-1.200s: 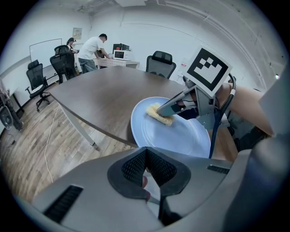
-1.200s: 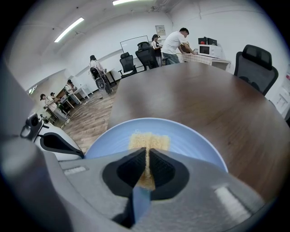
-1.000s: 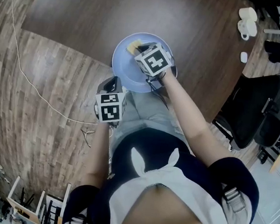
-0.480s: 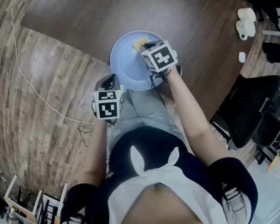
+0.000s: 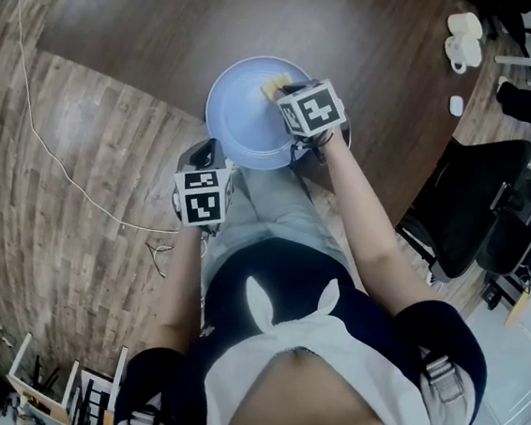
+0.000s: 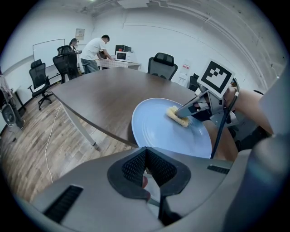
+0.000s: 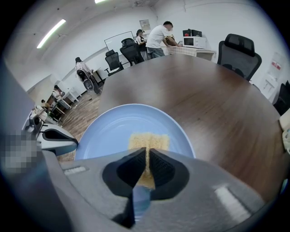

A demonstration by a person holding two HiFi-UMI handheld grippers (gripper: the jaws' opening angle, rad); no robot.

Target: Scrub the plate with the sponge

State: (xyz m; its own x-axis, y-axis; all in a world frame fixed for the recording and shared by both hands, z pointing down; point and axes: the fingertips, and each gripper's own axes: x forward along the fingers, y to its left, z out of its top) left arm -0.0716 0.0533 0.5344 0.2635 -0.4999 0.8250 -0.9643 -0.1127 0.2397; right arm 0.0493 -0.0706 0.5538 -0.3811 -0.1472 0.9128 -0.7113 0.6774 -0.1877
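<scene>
A light blue plate (image 5: 243, 110) (image 6: 158, 131) (image 7: 113, 127) lies at the near edge of the dark wooden table (image 5: 173, 18). My right gripper (image 5: 280, 93) (image 6: 182, 113) (image 7: 146, 165) is shut on a yellow sponge (image 5: 275, 87) (image 6: 178, 116) (image 7: 148, 142), which is pressed flat on the plate's far right part. My left gripper (image 5: 211, 149) (image 6: 146, 156) (image 7: 56, 138) sits at the plate's near left rim, jaws closed together with nothing seen between the pads. Its body hides the plate's near edge in the left gripper view.
Two white mugs (image 5: 465, 39) stand on the table's far right. A black office chair (image 5: 473, 210) is to my right, and a thin cable (image 5: 39, 126) runs over the wooden floor on the left. People (image 6: 97, 50) work at a distant desk.
My right gripper has slid the sponge to the right across the plate's far side. The left gripper has stayed at the near left rim.
</scene>
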